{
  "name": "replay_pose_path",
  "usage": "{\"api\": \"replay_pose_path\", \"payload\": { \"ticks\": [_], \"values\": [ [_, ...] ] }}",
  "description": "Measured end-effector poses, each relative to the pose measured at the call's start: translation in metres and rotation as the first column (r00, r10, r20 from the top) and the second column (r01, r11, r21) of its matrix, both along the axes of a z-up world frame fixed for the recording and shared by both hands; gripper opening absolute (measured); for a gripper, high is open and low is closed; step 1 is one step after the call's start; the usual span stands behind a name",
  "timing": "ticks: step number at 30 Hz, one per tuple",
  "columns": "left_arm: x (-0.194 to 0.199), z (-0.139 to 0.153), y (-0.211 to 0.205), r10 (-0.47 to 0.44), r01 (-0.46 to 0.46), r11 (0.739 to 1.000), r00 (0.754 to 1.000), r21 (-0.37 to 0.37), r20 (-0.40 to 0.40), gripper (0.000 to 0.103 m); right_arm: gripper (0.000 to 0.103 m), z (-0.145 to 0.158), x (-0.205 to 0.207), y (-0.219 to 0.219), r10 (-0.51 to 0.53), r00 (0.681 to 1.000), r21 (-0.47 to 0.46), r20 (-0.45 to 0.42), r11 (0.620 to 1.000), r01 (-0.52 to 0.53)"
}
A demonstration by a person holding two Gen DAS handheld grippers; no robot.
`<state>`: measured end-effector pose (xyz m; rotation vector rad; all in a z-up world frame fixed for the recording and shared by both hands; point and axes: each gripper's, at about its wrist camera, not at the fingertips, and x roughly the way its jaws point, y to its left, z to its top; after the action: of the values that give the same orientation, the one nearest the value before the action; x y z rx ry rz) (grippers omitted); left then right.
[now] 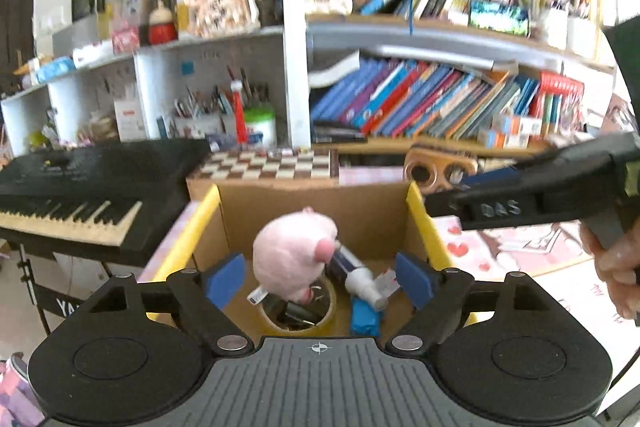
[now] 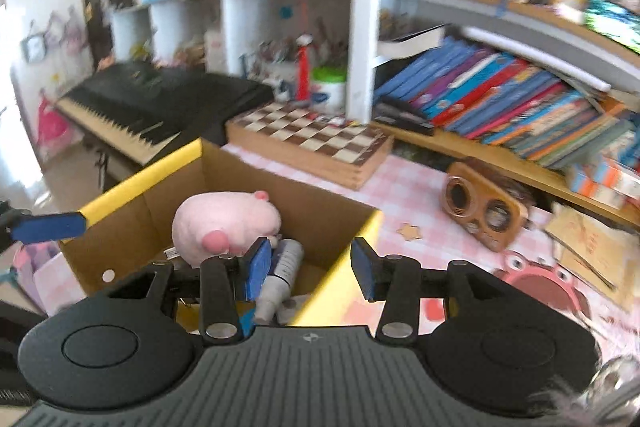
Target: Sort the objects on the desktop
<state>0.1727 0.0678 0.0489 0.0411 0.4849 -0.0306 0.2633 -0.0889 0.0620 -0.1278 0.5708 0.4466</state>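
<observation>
Your left gripper [image 1: 320, 281] hangs over the open cardboard box [image 1: 316, 203] with its blue-padded fingers [image 1: 224, 283] spread wide and nothing between them — released. Below it, inside the box, a pink plush toy [image 1: 294, 251] lies on top of the pile, leaning over a roll of yellowish tape [image 1: 300, 311]; a white-capped tube [image 1: 358, 277] lies just right of the plush, and a small blue object [image 1: 364, 315] sits beside the tape near the front wall. The box's side flaps are edged in yellow. Your right gripper [image 2: 306, 267] hovers over the near right corner of the same box, its fingers [image 2: 256, 267] parted by a moderate gap and gripping nothing; the left one stands in front of the tube, but the pictures do not show any contact. From that wrist camera you see the plush [image 2: 224, 227] resting against the box's left inner side, with the tube [image 2: 280, 271] slanting down beside it. The box stands on a tabletop [image 2: 420, 195] covered in a pink checked cloth. Behind it lies a folded wooden chessboard [image 2: 312, 139], and to the right a wooden gadget with two round openings [image 2: 484, 211] sits on the cloth. A black keyboard piano [image 1: 80, 195] stands left of the box, and crowded bookshelves [image 1: 440, 99] fill the background. In the left wrist view, your right gripper enters from the right edge, held in a hand [image 1: 616, 267].
</observation>
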Motion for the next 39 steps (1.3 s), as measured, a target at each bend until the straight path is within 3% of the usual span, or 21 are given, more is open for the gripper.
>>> {"api": "replay_pose_path", "payload": {
  "ticks": [6,13,23,30,39],
  "values": [
    [-0.036,0.013,-0.002,-0.01,0.011,1.0,0.999,-0.016,0.05,0.094,0.042,0.003,-0.053,-0.03,-0.13,0.991,0.039,0.025,0.991,0.129],
    [-0.082,0.011,-0.005,-0.031,0.032,0.999,0.998,-0.006,0.055,0.1,0.043,-0.007,-0.12,-0.049,-0.244,0.97,0.047,0.023,0.969,0.242],
    [-0.133,-0.012,-0.012,-0.052,0.052,0.998,0.999,-0.035,-0.007,0.101,0.045,-0.035,-0.21,-0.06,-0.347,0.938,0.024,-0.025,0.937,0.347],
    [-0.156,-0.028,-0.02,-0.054,0.052,0.997,0.997,-0.051,-0.053,0.102,0.049,-0.049,-0.247,-0.064,-0.408,0.912,0.005,-0.044,0.913,0.409],
    [-0.169,-0.036,-0.029,-0.033,0.031,0.999,0.997,-0.034,-0.063,0.102,0.059,-0.06,-0.267,-0.07,-0.417,0.905,-0.031,-0.086,0.909,0.415]
  ]
}}
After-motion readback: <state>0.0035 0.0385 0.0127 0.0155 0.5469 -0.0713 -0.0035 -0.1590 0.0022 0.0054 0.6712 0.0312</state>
